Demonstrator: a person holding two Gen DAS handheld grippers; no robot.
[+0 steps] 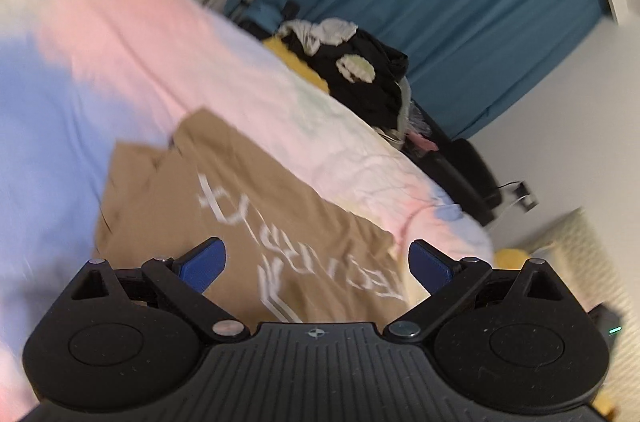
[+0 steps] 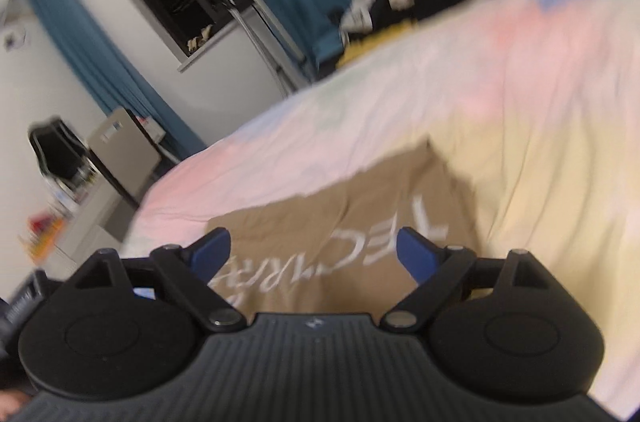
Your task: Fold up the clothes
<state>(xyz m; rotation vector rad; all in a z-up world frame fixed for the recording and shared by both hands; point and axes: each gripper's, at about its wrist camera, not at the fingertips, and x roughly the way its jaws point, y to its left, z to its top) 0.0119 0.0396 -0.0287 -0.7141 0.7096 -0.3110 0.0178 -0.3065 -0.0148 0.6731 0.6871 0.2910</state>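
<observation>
Left claw (image 1: pixel 316 262): nearest my left camera, blue pads (image 1: pixel 204 264) spread wide with nothing between them, hovering over the near end of the shirt.
Right claw (image 2: pixel 314 258): I see it spread wide too, blue pads (image 2: pixel 418 256) apart and pinching nothing, over the same garment.
Shirt (image 1: pixel 224 206): tan, with white lettering, lying flat on the bed; I read it as partly folded, with a sleeve or flap doubled over at its far end in the left view. In the right view (image 2: pixel 328 222) its near edge runs under the claw.
Bed (image 1: pixel 120 34): covered by a pastel sheet in pink, blue and pale yellow; the shirt sits on the near part of it.
Clothes pile (image 1: pixel 352 66): black, white and yellow items heaped at the far end of the bed, well apart from the shirt.
Curtain (image 1: pixel 460 2): teal, hanging behind the pile.
Rack (image 2: pixel 240 2): metal legs against the wall beside the curtain.
Chair (image 2: pixel 56 150): black, at the left edge of my right view, beside a small cabinet.
Sharpness: both views are smeared, so I cannot read the lettering with certainty.
</observation>
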